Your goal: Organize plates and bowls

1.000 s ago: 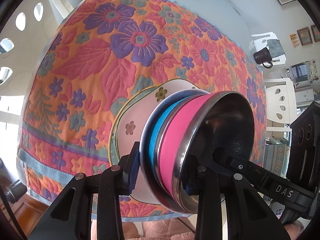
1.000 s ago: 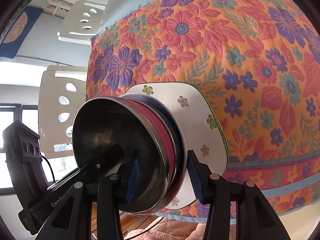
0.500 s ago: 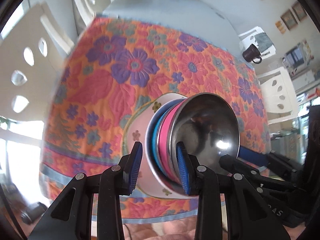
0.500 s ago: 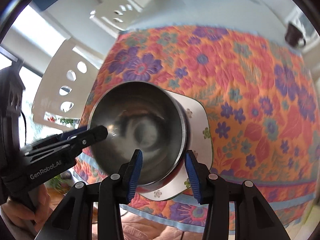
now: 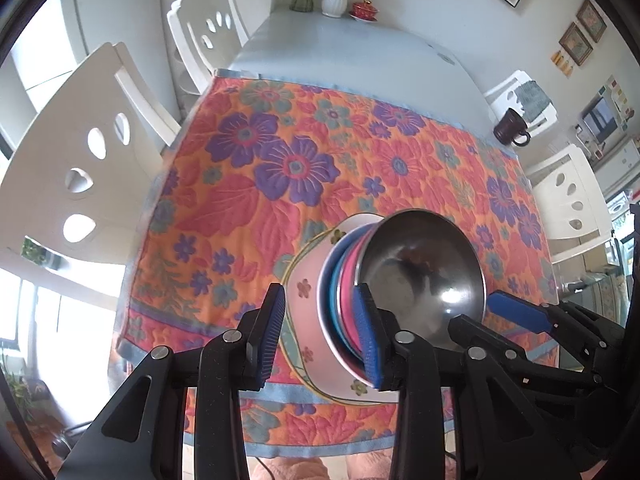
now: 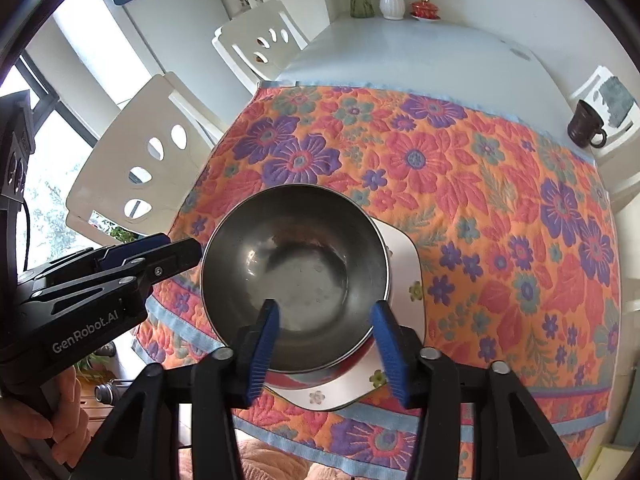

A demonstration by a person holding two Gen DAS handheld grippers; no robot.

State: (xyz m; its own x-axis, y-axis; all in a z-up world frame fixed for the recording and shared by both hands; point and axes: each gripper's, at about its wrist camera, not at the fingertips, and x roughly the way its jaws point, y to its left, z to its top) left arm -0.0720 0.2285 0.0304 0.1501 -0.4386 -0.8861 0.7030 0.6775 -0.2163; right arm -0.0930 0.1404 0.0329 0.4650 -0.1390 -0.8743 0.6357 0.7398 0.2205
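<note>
A stack of bowls sits on a white floral plate [image 6: 402,268] near the front edge of the flowered tablecloth. The top bowl is bare steel [image 6: 296,276]; blue and pink bowls [image 5: 344,292] nest under it, seen in the left wrist view, where the plate [image 5: 308,292] also shows. My left gripper [image 5: 320,332] is open, held above the stack's left side, touching nothing. My right gripper [image 6: 326,344] is open, held above the steel bowl's near rim. Each gripper shows in the other's view.
The flowered tablecloth [image 6: 480,184] covers the near half of a pale table [image 6: 400,48]. A dark mug [image 6: 586,130] stands at the right edge. A vase [image 6: 391,0] and a red dish [image 6: 426,10] stand at the far end. White chairs [image 6: 140,160] line the left side.
Both grippers let go of the bowl stack, opened, and pulled back and up. The stack stays on the plate. The view widened to show the whole table.
</note>
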